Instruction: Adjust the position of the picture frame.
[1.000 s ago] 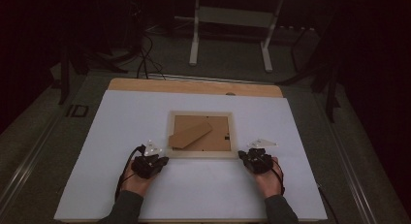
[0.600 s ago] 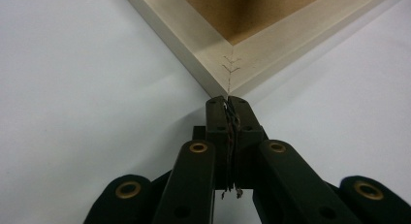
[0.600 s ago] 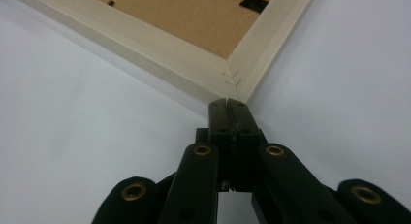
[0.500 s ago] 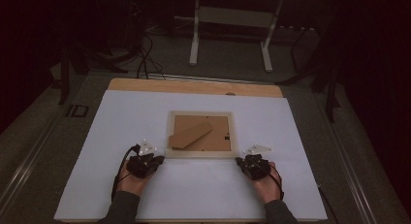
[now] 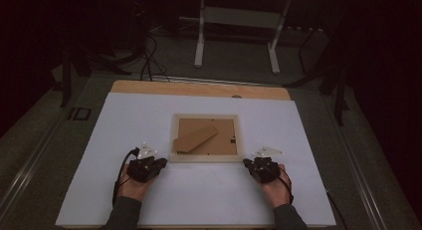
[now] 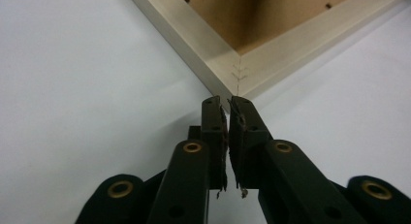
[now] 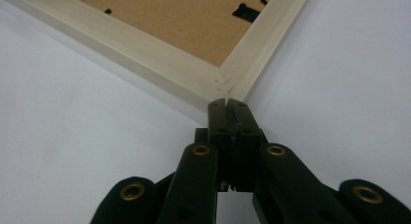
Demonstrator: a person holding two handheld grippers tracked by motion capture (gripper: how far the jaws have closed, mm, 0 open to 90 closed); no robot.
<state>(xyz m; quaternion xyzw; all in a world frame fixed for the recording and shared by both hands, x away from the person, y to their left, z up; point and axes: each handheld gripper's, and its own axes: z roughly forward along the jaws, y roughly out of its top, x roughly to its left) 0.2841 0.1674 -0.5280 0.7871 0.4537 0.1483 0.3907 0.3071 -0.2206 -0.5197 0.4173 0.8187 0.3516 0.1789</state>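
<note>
While the white table sheet (image 5: 199, 200) carries it mid-table, the picture frame (image 5: 206, 158) lies face down, brown backing up, its cardboard stand (image 5: 194, 138) flat. Left gripper (image 6: 228, 102) sits at the frame's near-left corner, jaws just cracked apart, nothing between. Right gripper (image 7: 227, 104) at near-right corner, jaws together, empty.

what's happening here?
A person holds a gripper in each hand at the near corners of a picture frame lying face down on the white table. The left gripper, its jaws just cracked open, and the shut right gripper each point at a corner. Neither grips anything.
</note>
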